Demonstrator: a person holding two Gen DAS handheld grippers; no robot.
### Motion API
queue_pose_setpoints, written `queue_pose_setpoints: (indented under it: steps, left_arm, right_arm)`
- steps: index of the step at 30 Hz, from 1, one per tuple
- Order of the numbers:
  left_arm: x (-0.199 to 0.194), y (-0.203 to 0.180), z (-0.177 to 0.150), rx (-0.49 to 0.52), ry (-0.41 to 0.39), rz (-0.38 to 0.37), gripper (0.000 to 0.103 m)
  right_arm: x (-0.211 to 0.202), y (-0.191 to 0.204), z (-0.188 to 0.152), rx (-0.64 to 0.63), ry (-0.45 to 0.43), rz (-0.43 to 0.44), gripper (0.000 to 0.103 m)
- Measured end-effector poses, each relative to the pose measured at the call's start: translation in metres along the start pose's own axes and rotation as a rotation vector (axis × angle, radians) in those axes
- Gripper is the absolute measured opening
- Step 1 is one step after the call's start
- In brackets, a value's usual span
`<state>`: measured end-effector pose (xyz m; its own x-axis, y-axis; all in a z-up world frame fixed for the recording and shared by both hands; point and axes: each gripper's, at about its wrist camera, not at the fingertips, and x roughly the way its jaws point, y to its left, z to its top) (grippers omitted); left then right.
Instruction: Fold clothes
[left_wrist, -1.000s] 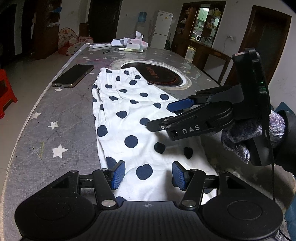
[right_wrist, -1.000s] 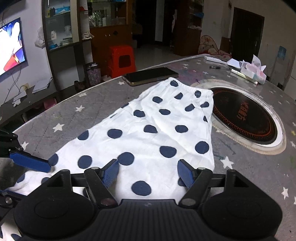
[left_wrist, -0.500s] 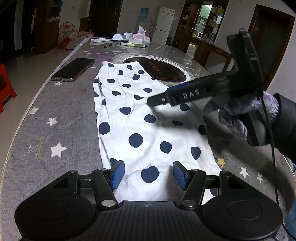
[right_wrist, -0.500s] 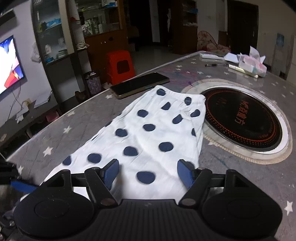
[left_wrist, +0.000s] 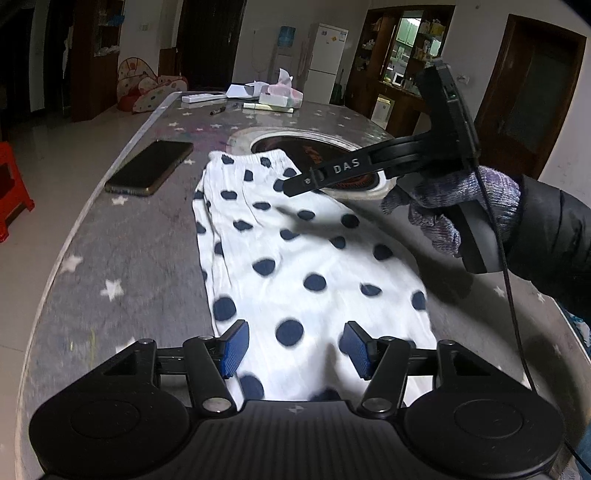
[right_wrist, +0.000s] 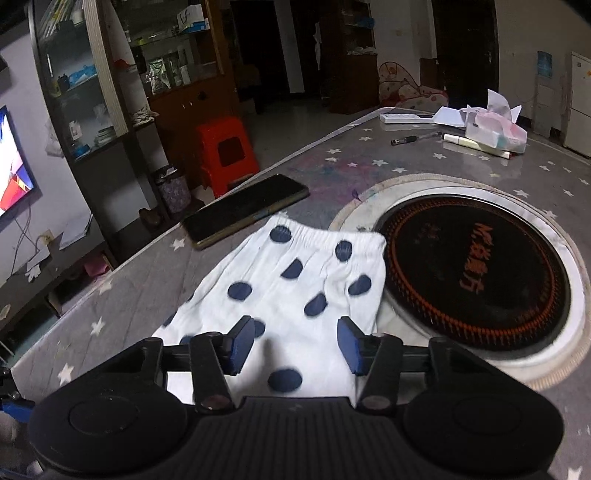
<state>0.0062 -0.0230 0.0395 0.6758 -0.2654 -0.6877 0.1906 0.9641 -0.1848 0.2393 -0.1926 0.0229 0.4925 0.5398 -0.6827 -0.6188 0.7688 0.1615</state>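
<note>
the polka-dot garment lies flat on the star-patterned table, its elastic waistband touching the rim of the round inset cooktop and a phone just beside it. the left gripper hovers over the near end of the garment, fingers apart and holding nothing. the right gripper hovers near the waistband end, fingers likewise apart.

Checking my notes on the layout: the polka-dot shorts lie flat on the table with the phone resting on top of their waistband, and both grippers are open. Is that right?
Not quite. The phone lies on the table beside the waistband of the shorts, not on top of it; the right wrist view shows this. The rest holds: the shorts lie flat, and the left gripper and right gripper are both open.
</note>
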Motion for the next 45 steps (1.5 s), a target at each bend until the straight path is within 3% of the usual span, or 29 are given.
queue_pose_setpoints:
  steps: [7,20,37,38,41,44,45]
  left_arm:
    - [0.021,0.004,0.012,0.009,0.017,0.003,0.056]
    - [0.03,0.013,0.015,-0.001,0.034,0.013,0.058]
    - [0.026,0.024,0.014,-0.029,0.04,0.05,0.059]
    - [0.026,0.024,0.014,-0.03,0.04,0.051,0.059]
    - [0.026,0.025,0.013,-0.035,0.043,0.057,0.059]
    - [0.025,0.026,0.013,-0.04,0.043,0.062,0.06]
    - [0.025,0.027,0.012,-0.041,0.042,0.064,0.06]
  right_arm:
    - [0.031,-0.008,0.01,0.003,0.038,-0.023,0.049]
    - [0.049,-0.033,0.032,0.051,-0.018,-0.096,0.055]
    - [0.074,-0.045,0.036,0.082,-0.015,-0.058,0.054]
    - [0.074,-0.045,0.036,0.084,-0.015,-0.048,0.046]
    - [0.073,-0.045,0.036,0.086,-0.013,-0.044,0.038]
    - [0.067,-0.049,0.036,0.113,-0.025,-0.032,0.017]
    - [0.063,-0.05,0.036,0.117,-0.03,-0.029,0.015]
